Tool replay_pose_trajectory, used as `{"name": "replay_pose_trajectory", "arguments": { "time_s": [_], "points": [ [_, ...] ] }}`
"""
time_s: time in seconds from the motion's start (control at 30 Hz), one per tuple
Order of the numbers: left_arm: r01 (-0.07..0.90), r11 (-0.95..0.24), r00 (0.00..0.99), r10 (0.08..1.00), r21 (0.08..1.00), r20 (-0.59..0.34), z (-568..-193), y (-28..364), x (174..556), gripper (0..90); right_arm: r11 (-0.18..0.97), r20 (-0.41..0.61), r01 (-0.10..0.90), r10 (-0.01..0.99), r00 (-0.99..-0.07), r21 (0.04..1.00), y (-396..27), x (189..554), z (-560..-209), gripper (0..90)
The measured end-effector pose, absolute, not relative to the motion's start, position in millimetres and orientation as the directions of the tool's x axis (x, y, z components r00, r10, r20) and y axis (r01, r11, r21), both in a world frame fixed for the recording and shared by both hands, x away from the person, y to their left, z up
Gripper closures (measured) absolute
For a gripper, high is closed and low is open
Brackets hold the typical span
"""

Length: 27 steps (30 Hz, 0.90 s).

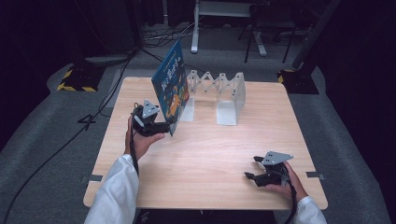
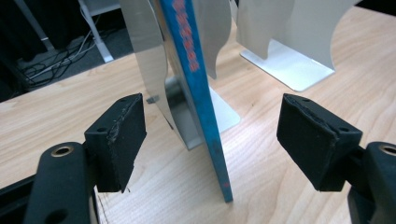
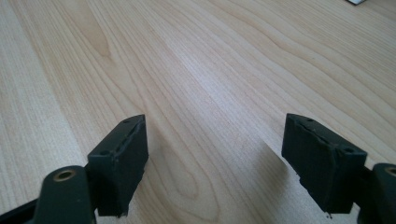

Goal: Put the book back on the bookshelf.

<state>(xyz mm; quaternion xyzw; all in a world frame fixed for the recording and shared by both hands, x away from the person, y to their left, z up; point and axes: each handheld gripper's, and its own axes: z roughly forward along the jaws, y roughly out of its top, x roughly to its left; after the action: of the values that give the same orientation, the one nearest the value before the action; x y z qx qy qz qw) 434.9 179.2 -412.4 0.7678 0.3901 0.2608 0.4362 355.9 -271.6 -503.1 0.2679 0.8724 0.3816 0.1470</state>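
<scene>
Blue book (image 2: 196, 88) between open left claw (image 2: 210, 144).

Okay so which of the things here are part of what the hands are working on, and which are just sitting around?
In the job:
- blue book, standing on edge against the rack
- accordion metal book rack
- left gripper, jaws open either side of the book, not touching it

Just around:
- right gripper, open, resting near the wooden table's front edge
- cables on the floor
</scene>
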Motion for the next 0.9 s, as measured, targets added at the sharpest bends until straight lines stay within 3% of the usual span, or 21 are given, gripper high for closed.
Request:
{"name": "replay_pose_trajectory", "arguments": {
  "time_s": [0.9],
  "points": [
    [0.374,-0.48,0.665,0.736,0.794,0.131,-442,198,393,19.5,0.532,-0.006,0.416,0.621,-0.784,0.737,-280,353,-505,16.5]
  ]
}}
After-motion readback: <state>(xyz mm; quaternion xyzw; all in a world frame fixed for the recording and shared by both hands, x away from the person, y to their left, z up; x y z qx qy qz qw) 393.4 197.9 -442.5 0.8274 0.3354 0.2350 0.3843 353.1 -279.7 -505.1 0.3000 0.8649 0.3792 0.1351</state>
